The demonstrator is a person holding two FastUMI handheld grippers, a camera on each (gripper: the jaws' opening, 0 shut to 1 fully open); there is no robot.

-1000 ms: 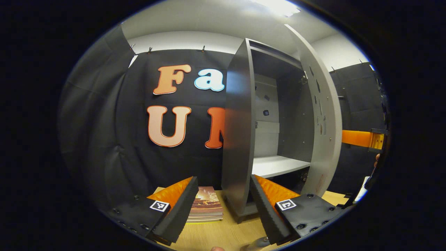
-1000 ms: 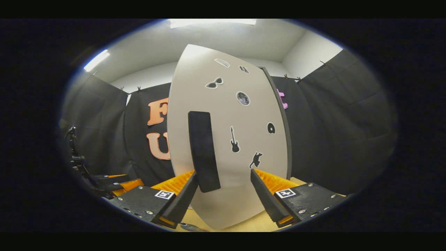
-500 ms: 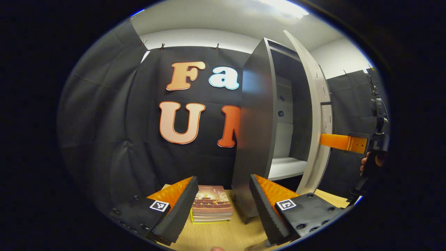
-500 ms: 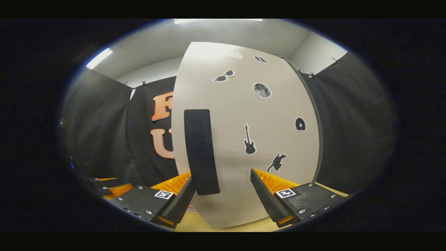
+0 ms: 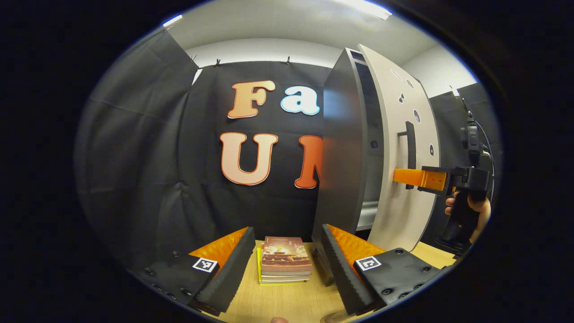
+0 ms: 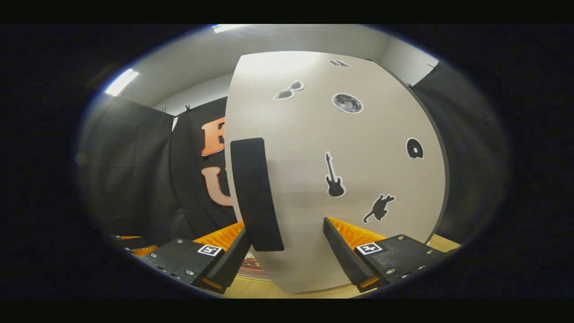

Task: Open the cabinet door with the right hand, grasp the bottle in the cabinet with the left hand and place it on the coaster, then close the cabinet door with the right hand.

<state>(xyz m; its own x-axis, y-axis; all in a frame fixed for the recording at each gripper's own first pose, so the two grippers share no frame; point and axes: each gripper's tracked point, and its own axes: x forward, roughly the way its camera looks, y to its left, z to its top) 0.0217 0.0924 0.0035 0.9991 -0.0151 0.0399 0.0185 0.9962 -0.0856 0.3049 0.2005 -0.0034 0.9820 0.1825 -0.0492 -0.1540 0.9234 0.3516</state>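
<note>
Books (image 5: 285, 260) beside cabinet door (image 5: 401, 148)

From my remote station I read the cabinet door (image 6: 314, 179) as a matt, finely grained pale panel carrying flat cut-out stickers (image 6: 334, 177) and a matt, soft-looking dark handle (image 6: 255, 193), while the cabinet side (image 5: 343, 152) has a smooth grey face with a faint satin sheen. I see the table (image 5: 287, 300) as light wood-grain board, smooth and matt, bearing a stack of paper books (image 5: 284, 260) whose top cover looks slightly glossy. The booth wall (image 5: 148, 170) is creased matt cloth, and the left gripper's fingers (image 5: 233, 269) show ribbed, foam-like pads on what looks like hard plastic.
</note>
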